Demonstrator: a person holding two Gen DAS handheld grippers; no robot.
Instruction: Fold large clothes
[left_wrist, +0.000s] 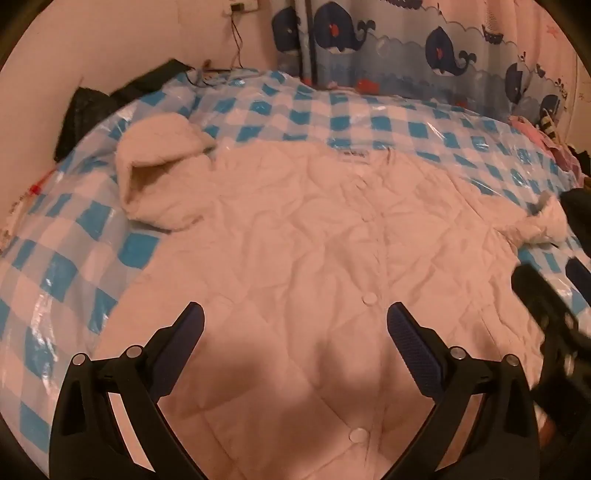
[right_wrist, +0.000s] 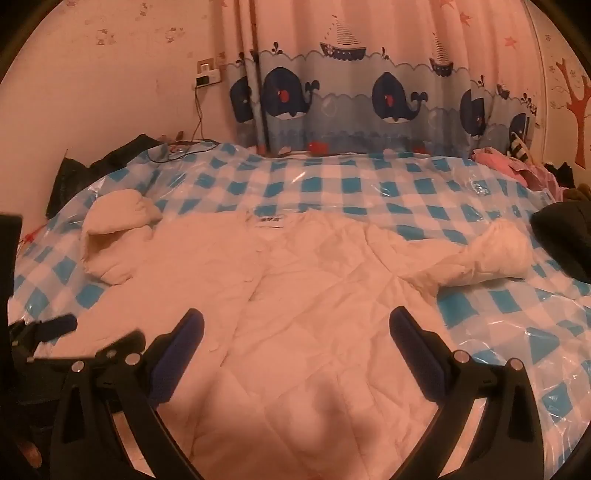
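A white quilted jacket (left_wrist: 314, 240) lies spread flat, front up, on the blue-and-white checked bed cover (left_wrist: 332, 114). Its snap buttons (left_wrist: 369, 298) run down the middle. Its left sleeve (left_wrist: 155, 173) is bent back at the far left, and its right sleeve (left_wrist: 535, 225) stretches out to the right. My left gripper (left_wrist: 295, 317) is open and empty just above the jacket's lower front. My right gripper (right_wrist: 295, 325) is open and empty above the same jacket (right_wrist: 295, 277), and shows blurred at the right edge of the left wrist view (left_wrist: 546, 317). The left gripper shows at the left of the right wrist view (right_wrist: 55, 332).
A whale-print curtain (right_wrist: 369, 96) hangs behind the bed. Black bags (left_wrist: 92, 107) lean on the wall at far left, below a socket with cables (right_wrist: 207, 77). Pink and dark clothes (right_wrist: 517, 166) are piled at far right, with a dark item (right_wrist: 565, 229) near the right sleeve.
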